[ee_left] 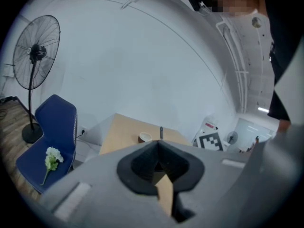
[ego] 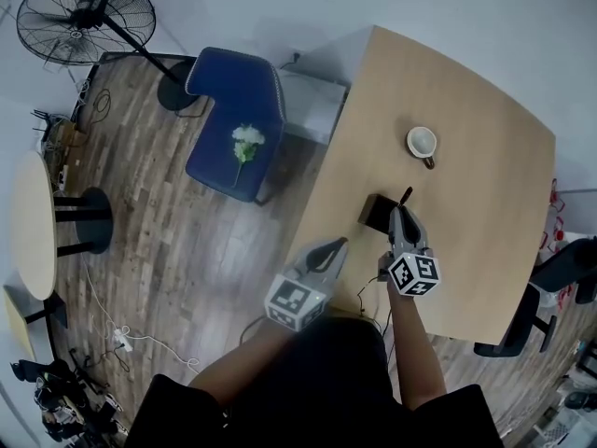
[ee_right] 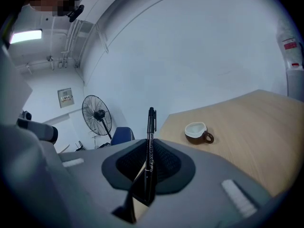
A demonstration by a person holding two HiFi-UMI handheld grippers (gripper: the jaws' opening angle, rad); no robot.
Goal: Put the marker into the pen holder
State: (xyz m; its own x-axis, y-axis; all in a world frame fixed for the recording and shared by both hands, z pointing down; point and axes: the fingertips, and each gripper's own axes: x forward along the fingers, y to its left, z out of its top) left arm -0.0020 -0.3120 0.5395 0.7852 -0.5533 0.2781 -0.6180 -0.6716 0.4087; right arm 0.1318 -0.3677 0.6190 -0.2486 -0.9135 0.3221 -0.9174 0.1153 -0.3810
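Head view: right hand-held gripper (ego: 401, 217) pinches the marker (ego: 405, 197) by its lower barrel above the counter (ego: 485, 157), pen holder (ego: 377, 211) just beside at nine o'clock; left hand-held gripper (ego: 338, 246) closed, empty. Marker likely light, stiff, smooth; a mid-barrel grip suits.

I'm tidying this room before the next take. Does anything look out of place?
A white flower lies flat on the seat of the blue chair beside the table, an odd spot for it. On the table the mug stands upright and nothing is spilled.
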